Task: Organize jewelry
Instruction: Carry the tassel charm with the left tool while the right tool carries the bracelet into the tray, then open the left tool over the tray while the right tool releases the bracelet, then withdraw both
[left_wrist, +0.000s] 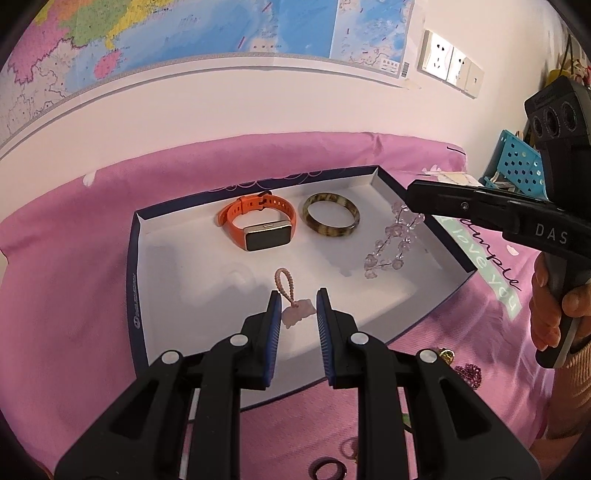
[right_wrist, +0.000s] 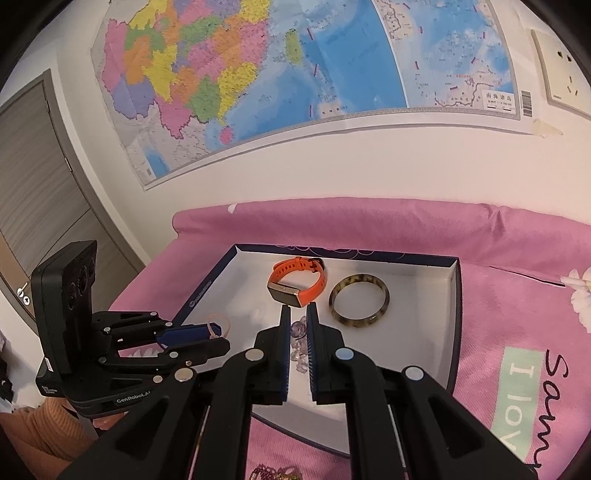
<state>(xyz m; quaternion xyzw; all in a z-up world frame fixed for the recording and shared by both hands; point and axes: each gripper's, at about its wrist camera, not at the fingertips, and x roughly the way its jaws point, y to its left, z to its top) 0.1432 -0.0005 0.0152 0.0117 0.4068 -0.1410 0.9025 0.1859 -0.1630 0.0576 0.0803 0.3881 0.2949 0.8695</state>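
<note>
A shallow box (left_wrist: 162, 258) with a white floor and dark blue walls lies on a pink sheet. In it sit an orange smart band (left_wrist: 258, 225) and a brown mottled bangle (left_wrist: 330, 218). My left gripper (left_wrist: 298, 295) hangs over the box's near side, shut on a small pink charm (left_wrist: 297, 315) whose cord loop (left_wrist: 284, 284) sticks out ahead. My right gripper (left_wrist: 410, 199) comes in from the right, shut on a clear bead bracelet (left_wrist: 391, 243) that dangles over the box's right part. In the right wrist view the beads (right_wrist: 300, 334) show between that gripper's (right_wrist: 297, 308) fingers.
The pink sheet (left_wrist: 74, 280) covers the surface up to a wall with a map (right_wrist: 258, 74) and sockets (left_wrist: 443, 59). Loose jewelry lies near the front: a dark ring (left_wrist: 328, 470) and purple beads (left_wrist: 468, 373). A blue basket (left_wrist: 517, 162) stands far right, a door (right_wrist: 33, 177) at left.
</note>
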